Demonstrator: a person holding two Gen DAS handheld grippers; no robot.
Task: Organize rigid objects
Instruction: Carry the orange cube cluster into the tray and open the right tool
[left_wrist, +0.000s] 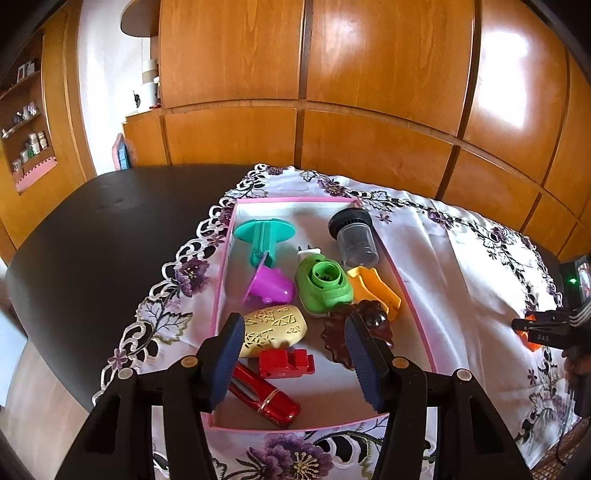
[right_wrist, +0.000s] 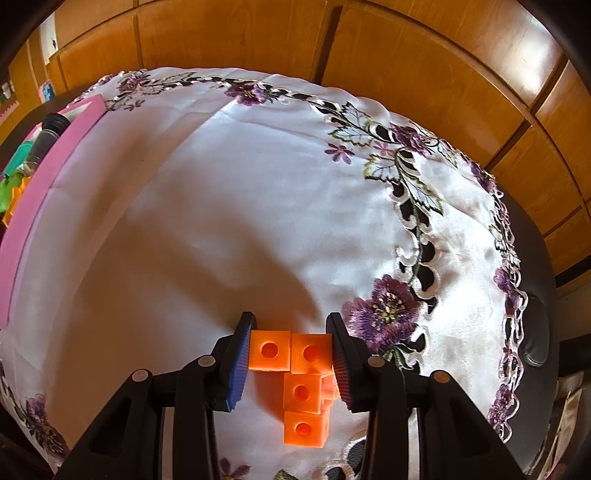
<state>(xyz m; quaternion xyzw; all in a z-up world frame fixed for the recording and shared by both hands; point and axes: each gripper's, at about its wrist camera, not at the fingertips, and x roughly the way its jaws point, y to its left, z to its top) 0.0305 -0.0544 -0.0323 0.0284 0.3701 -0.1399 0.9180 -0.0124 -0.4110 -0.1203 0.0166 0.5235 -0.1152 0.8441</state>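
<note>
The left gripper (left_wrist: 293, 334) hangs over a shallow pink-rimmed white tray (left_wrist: 413, 308) on a white satin tablecloth embroidered with purple flowers (left_wrist: 454, 240), its blue ribbed pads apart with nothing between them. The tray holds a teal plastic spool (left_wrist: 263, 236), a magenta plastic cup (left_wrist: 271, 286), a green round plastic toy (left_wrist: 324, 286), a clear jar with a black ribbed cap (left_wrist: 354, 232), an orange plastic scoop (left_wrist: 375, 290), a cream pierced oval case (left_wrist: 274, 328), a dark brown scalloped piece (left_wrist: 338, 332), a red block (left_wrist: 286, 363) and a glossy red tube (left_wrist: 266, 398).

The right gripper (right_wrist: 291, 354) is clamped on an orange plastic piece of joined holed cubes (right_wrist: 302, 373), which rests on the cloth outside the tray. In the left wrist view, small letters on the right gripper's black body look like "BAS", not surely readable.
</note>
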